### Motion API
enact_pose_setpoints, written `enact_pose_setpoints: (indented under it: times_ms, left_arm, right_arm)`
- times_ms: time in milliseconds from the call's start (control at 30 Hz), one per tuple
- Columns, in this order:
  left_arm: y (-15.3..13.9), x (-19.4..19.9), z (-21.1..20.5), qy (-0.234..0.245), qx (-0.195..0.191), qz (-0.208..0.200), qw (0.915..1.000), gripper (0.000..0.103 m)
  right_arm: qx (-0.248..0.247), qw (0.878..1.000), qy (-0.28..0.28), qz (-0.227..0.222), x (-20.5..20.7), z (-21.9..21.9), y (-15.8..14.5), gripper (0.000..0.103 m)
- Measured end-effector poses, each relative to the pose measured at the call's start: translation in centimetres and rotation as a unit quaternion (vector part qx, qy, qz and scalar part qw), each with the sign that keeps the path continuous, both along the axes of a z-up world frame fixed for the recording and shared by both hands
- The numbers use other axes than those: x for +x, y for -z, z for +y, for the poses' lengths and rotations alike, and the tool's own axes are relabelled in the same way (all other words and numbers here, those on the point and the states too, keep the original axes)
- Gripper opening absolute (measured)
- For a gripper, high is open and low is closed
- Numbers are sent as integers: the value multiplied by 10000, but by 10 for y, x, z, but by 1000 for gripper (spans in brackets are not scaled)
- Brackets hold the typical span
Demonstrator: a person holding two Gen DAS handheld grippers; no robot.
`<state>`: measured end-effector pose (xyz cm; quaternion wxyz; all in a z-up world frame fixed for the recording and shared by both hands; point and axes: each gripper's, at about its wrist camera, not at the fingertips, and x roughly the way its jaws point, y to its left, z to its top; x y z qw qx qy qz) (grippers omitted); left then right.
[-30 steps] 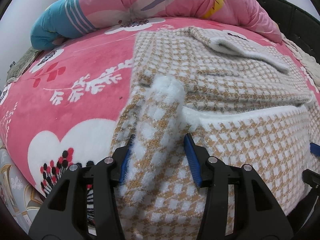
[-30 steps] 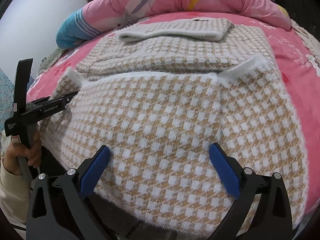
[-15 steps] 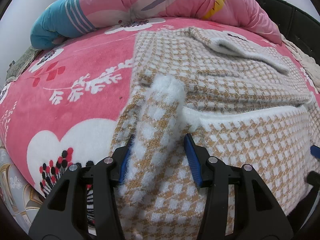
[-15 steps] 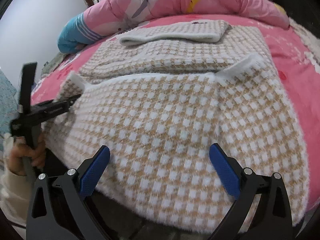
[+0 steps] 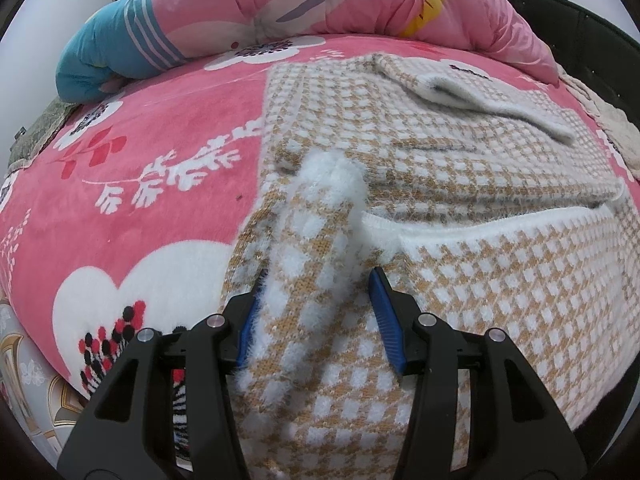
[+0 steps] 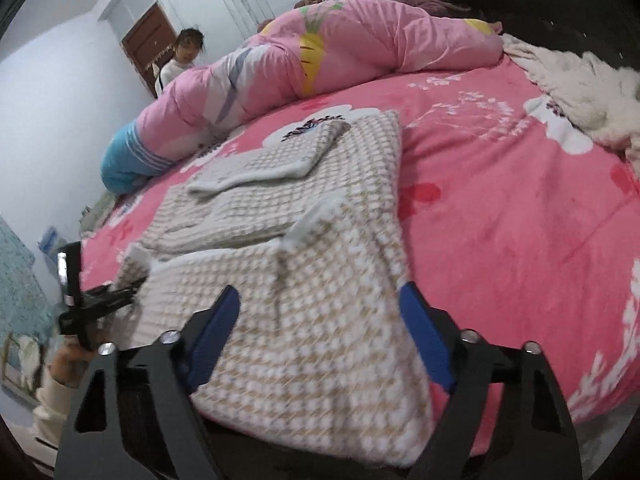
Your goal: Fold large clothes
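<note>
Both grippers wide open: left gripper (image 5: 316, 312) straddles sweater (image 5: 460, 184) sleeve fold, lower centre; right gripper (image 6: 320, 340) grips nothing.

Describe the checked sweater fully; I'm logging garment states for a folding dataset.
The checked sweater is a fuzzy tan-and-white knit with white ribbed edging, lying partly folded on the pink floral blanket. A sleeve lies folded across its far part; the near hem is turned up. The left gripper straddles a bunched, raised fold at its left edge; the right gripper straddles the near right corner.
</note>
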<state>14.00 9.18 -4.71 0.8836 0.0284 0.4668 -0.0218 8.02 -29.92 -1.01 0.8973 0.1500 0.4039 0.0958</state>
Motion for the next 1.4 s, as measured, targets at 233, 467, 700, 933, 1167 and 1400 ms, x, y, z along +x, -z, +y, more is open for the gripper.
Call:
enact_pose_setpoints:
  times_ms: [233,467,700,933,1167,1400]
  left_arm:
    - [1,2,0,-14,29,17,10000,48]
    - [2,2,0,-34,25,15,10000,48]
    - [2,1,-1,-44,34,7,10000,49]
    - [2,3,1,-47,4,11,10000,49]
    - [1,1,0,-65,-33,6,10000,49]
    - [1,0,-1,-76,-30,-5,10000,49]
  right_arm:
    - [120,9996,-227,137,41,-8,11,48]
    - [626,9967,-200,468,42,-22,28,41]
    - [554,9956,-529,547,20,-15,20,41]
    - [254,9960,-508,686,42,-8,27,35]
    - [489,9936,-530,869,26,-10,31,31]
    - [431,9933,-512,947,28,-9,30,30]
